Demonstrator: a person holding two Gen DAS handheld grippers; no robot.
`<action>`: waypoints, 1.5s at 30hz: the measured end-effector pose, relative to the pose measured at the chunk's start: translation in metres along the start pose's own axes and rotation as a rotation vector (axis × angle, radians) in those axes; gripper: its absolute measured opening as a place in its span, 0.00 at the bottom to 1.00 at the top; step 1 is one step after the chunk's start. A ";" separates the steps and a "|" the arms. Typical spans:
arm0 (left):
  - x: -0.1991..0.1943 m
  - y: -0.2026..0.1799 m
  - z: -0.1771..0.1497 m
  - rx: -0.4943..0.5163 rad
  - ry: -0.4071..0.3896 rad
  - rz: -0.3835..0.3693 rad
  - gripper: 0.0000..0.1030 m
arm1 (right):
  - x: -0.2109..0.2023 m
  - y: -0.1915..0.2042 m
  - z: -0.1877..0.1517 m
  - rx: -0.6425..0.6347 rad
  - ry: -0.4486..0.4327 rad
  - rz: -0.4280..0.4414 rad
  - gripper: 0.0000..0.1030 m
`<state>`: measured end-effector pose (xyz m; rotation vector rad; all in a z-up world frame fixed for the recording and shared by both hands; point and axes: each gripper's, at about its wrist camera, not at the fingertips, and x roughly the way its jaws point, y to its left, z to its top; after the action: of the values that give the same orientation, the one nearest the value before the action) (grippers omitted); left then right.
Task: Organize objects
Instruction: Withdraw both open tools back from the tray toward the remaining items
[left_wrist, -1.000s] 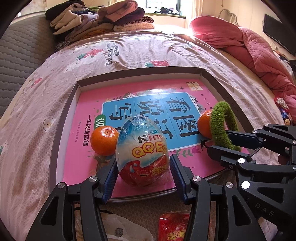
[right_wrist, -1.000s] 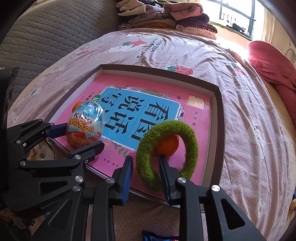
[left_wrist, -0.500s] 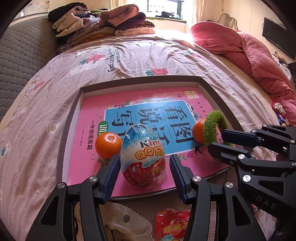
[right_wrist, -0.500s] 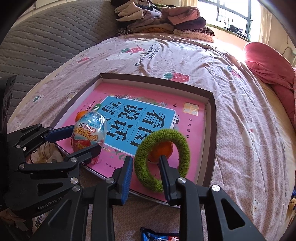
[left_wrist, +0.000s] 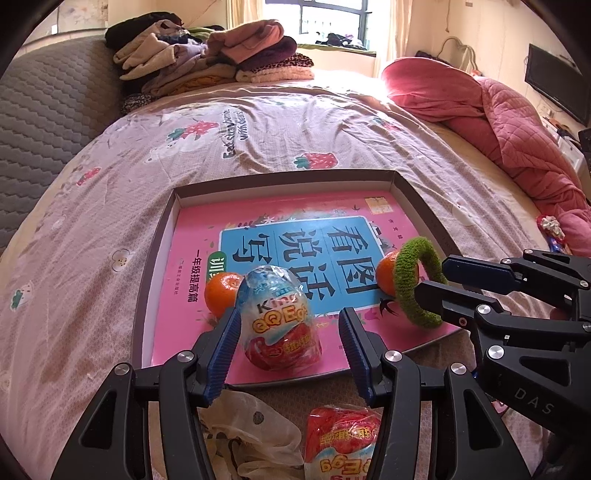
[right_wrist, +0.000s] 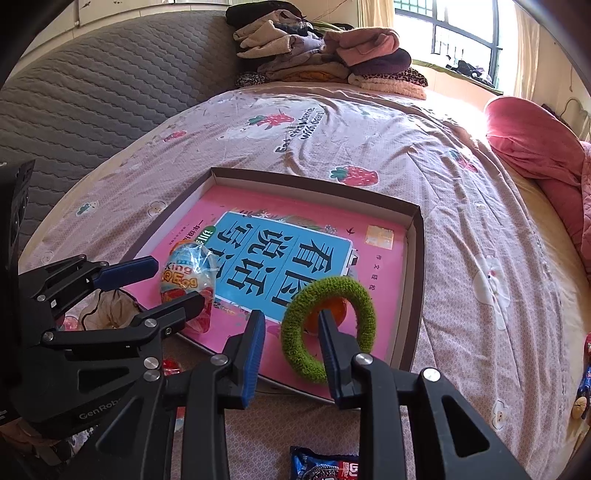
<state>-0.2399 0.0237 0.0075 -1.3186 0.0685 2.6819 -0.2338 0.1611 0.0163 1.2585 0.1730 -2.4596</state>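
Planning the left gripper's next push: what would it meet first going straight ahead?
The wrapped toy egg standing between the left gripper jaws; behind it, the orange, though depth is hard to judge.

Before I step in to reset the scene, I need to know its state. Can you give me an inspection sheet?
Surface: printed bedsheet with a shallow tray on it; a pink book lines the tray.
Job's things: toy egg, two oranges and green ring, all on the book; the ring stands on edge beside one orange.
Clutter: red packet, plastic bag and blue packet, outside the tray.
Grippers: left gripper open around the egg; right gripper open at the ring.
Cables: nothing seen.
Surroundings: clothes pile, pink quilt, window.
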 end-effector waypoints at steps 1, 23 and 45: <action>-0.002 0.000 0.000 -0.001 -0.005 0.004 0.55 | -0.001 0.000 0.001 -0.001 -0.004 0.001 0.29; -0.043 0.008 -0.005 -0.021 -0.057 0.032 0.55 | -0.037 0.019 0.006 -0.034 -0.084 0.028 0.30; -0.089 0.019 -0.016 -0.043 -0.118 0.055 0.55 | -0.082 0.042 0.001 -0.062 -0.172 0.048 0.30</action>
<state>-0.1765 -0.0073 0.0674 -1.1836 0.0345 2.8158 -0.1755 0.1440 0.0850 1.0076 0.1695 -2.4862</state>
